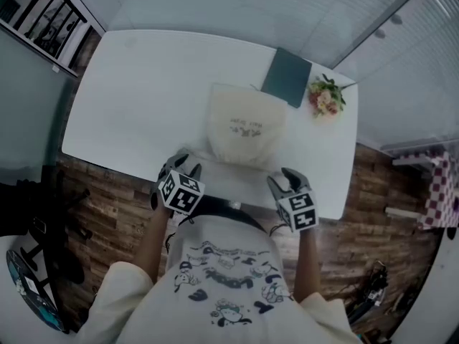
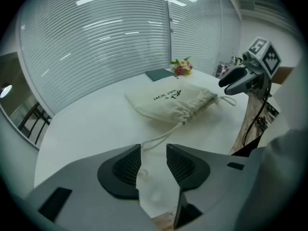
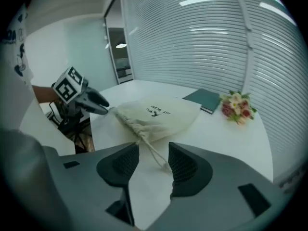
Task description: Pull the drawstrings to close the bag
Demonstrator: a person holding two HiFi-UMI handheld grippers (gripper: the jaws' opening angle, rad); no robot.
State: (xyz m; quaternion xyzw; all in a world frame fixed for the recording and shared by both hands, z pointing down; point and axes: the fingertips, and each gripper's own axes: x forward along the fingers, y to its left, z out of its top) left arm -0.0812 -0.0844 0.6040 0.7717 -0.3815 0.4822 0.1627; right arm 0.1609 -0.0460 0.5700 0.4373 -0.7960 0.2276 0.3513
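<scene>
Both grippers empty. Left gripper (image 2: 154,154) jaws partly apart, right gripper (image 3: 154,154) jaws wide apart, and no pad presses on anything.

Bag (image 1: 245,124) lies flat mid-frame in head view on the white table (image 1: 136,99), gathered mouth toward the bottom edge, facing me. The mouth's long axis runs left-right, with one cord leaving each end.

In left gripper view the left drawstring (image 2: 159,139) trails from the puckered neck down into the gap between my jaws, loose. In right gripper view the right drawstring (image 3: 153,150) does the same, ending between the pads.

Each cord is nearer its own-side gripper. My read: the mouth looks mostly cinched. To tighten it I'd re-close on both cords and pull outward along that left-right axis.
</scene>
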